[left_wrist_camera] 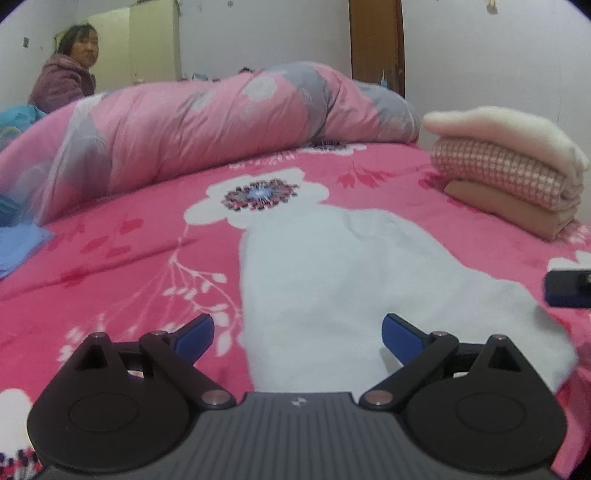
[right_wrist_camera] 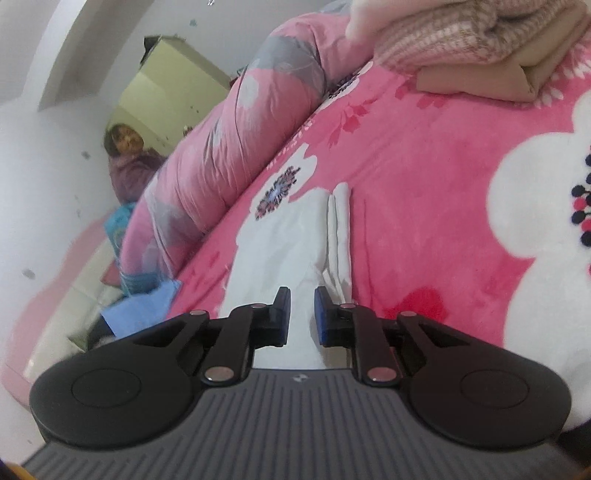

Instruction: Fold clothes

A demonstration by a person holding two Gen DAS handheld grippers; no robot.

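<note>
White walls point(left_wrist_camera: 277, 33) close off the room behind your bed, with a brown door frame point(left_wrist_camera: 375, 40) at the back and a pale cupboard point(left_wrist_camera: 147, 40) in the left corner. Across the whole foreground spreads the pink flowered bedspread point(left_wrist_camera: 129, 258), and along its far side lies a long rolled quilt point(left_wrist_camera: 207, 122) in pink and grey. Beyond the quilt's left end a person in a purple fleece jacket point(left_wrist_camera: 62, 81) sits by the bed.

Your task piece, the white garment point(left_wrist_camera: 332, 277), lies flat on the bedspread straight ahead of both tools, narrow at its far end beside a large white printed flower and wider toward you. From the right wrist view its right edge shows a folded, layered strip point(right_wrist_camera: 340, 229).

At the right of the bed sits a stack of folded clothes point(left_wrist_camera: 517, 166): a cream piece on top, a pink checked one in the middle, a tan one underneath. A blue cloth point(left_wrist_camera: 18, 247) lies at the bedspread's left edge.

Your left gripper point(left_wrist_camera: 297, 332) hangs just above the near end of the white garment with its blue-padded fingers spread wide, holding nothing. Your right gripper point(right_wrist_camera: 302, 314) is tilted, its fingers drawn close with a narrow gap between them; white fabric shows in that gap, but you cannot tell whether it is pinched.
</note>
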